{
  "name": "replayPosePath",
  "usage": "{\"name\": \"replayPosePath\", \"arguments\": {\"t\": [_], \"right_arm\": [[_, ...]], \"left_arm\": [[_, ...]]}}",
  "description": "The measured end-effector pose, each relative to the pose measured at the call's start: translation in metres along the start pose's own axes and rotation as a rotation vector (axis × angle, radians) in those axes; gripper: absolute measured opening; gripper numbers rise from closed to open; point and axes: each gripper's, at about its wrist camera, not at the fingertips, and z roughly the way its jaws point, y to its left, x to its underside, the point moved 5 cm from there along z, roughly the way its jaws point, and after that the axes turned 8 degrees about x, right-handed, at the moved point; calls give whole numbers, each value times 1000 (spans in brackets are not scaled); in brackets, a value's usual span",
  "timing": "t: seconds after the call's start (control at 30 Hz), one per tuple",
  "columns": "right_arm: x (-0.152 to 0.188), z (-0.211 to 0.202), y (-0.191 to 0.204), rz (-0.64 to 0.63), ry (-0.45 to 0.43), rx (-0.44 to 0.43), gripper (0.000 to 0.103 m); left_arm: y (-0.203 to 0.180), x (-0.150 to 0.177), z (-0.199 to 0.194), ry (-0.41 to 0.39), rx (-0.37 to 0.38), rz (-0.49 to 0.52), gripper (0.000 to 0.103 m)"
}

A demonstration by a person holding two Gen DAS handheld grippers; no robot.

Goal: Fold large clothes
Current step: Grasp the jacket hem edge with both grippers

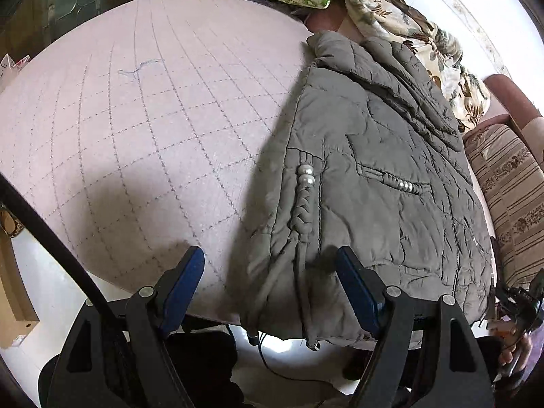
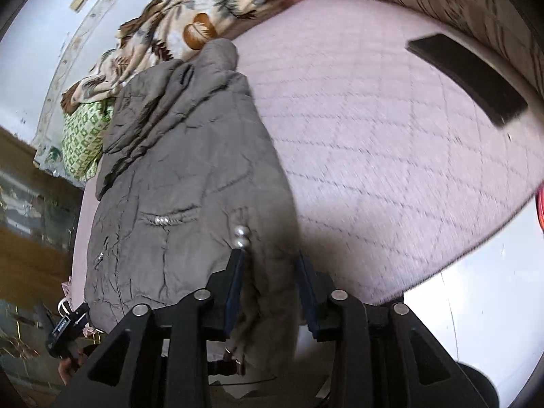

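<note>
The grey jacket (image 1: 374, 176) is matt, crinkled padded cloth with glossy pearl beads (image 1: 306, 175). The bed (image 1: 136, 129) cover is pink quilted fabric. Each claw looks matt black plastic.

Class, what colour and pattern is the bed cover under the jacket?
Pale pink bed cover, stitched in a grid; left wrist view.

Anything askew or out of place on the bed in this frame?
The grey padded jacket hangs over the near edge of the pink bedspread, its hem and drawstring dangling. Otherwise nothing stands out.
</note>
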Motion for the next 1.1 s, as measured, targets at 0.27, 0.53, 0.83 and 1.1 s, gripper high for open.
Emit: {"name": "replayPosePath", "arguments": {"t": [0.27,0.53,0.83,1.1], "right_arm": [[14,2,-7,46,26,-16,44],[21,19,12,24,38,-35,61],[22,19,24,-17,3,-43,61],[23,15,32,-55,-38,-58,37]], "left_arm": [[12,7,-1,37,48,-84,79],[7,10,7,65,43,-73,79],[-24,29,17,0,31,14,86],[-25,27,14,-60,48,25,65]]}}
